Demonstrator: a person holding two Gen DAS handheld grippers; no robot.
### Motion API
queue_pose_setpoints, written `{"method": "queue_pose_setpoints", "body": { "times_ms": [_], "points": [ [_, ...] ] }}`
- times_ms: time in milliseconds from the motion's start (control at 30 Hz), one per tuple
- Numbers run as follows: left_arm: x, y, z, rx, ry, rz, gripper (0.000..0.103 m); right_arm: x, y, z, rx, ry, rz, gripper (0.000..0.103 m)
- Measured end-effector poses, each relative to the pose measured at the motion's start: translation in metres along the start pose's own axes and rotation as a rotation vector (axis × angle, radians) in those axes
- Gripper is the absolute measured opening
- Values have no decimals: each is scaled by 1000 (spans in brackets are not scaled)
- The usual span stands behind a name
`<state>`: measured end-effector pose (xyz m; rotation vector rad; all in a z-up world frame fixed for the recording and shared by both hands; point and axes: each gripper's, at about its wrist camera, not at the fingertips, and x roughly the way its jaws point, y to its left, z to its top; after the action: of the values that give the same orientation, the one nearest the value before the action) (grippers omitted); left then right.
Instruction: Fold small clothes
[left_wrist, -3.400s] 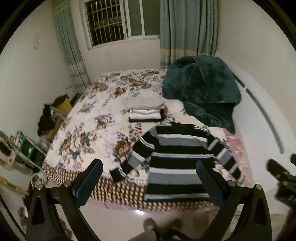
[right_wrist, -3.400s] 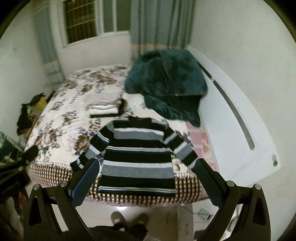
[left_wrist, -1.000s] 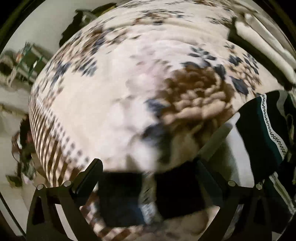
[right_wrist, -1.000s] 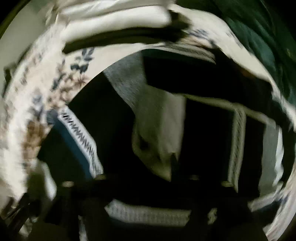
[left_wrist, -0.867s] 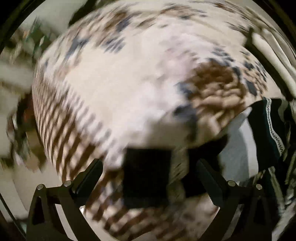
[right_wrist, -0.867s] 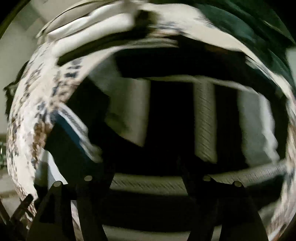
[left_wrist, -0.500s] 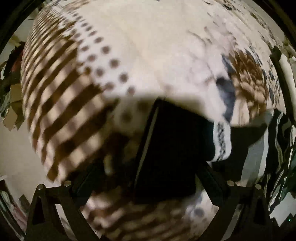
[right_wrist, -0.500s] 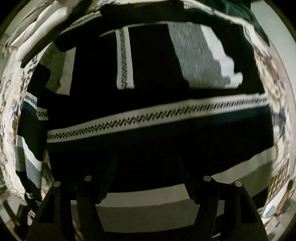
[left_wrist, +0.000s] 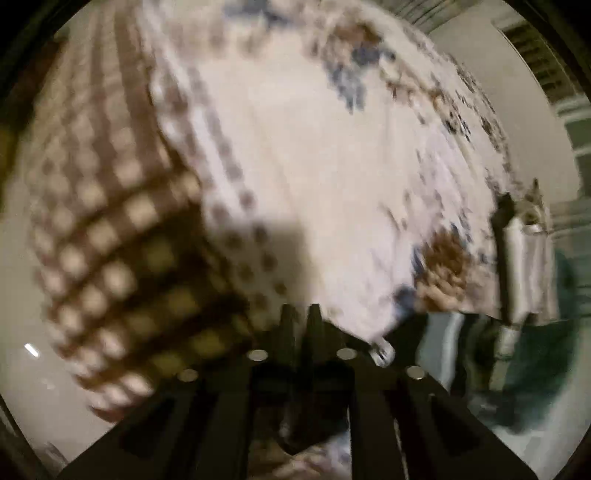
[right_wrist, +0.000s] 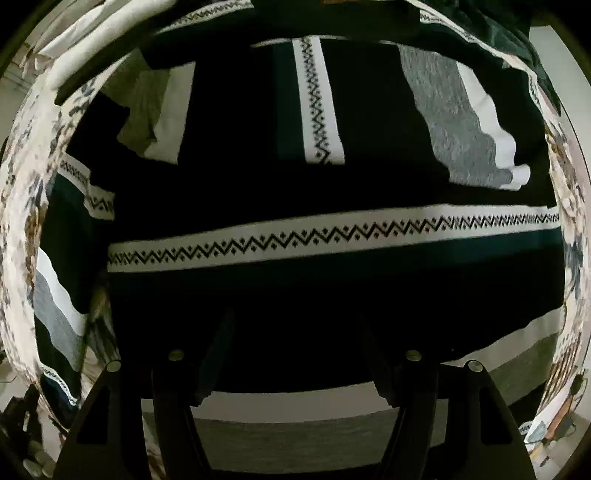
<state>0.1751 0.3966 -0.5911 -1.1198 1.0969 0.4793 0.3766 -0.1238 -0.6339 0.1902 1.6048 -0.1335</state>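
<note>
Left wrist view, left claw (left_wrist: 299, 314) clamped on sleeve cuff (left_wrist: 317, 369) at bed edge (left_wrist: 122, 236), right claw (right_wrist: 295, 354) spread above sweater (right_wrist: 332, 192)

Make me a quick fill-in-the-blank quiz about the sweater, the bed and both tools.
The right tool stands ___ above the striped sweater.
The sweater's long white band carries a black ___ pattern.
The left tool has its fingers ___, near the edge of the bedsheet.
Missing words: open; zigzag; shut.
</note>
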Motion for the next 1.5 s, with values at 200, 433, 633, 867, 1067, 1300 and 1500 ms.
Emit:
{"method": "queue_pose_setpoints", "body": {
  "times_ms": [200, 433, 633, 867, 1067, 1300, 1500],
  "points": [
    [22, -22, -21, 59, 62, -31, 40, 15, 9, -8, -8, 16, -29, 69],
    [-2, -27, -15, 58, -42, -49, 3, 21, 0, -17, 14, 17, -41, 69],
    [15, -10, -14, -13, 87, -163, 39, 20, -5, -16, 10, 1, -43, 69],
    [-6, 1, -16, -126, -26, -278, 56, 30, 3, -16, 17, 11, -58, 69],
    [20, -22, -18, 15, 67, -157, 52, 23, 24, 12, 11, 26, -76, 69],
    [-25, -34, -3, 102, -159, -75, 4, 36, 37, 17, -28, 20, -80, 69],
    [2, -11, 37, 25, -52, -125, 10, 43, 43, 27, -28, 21, -73, 69]
  ]
}}
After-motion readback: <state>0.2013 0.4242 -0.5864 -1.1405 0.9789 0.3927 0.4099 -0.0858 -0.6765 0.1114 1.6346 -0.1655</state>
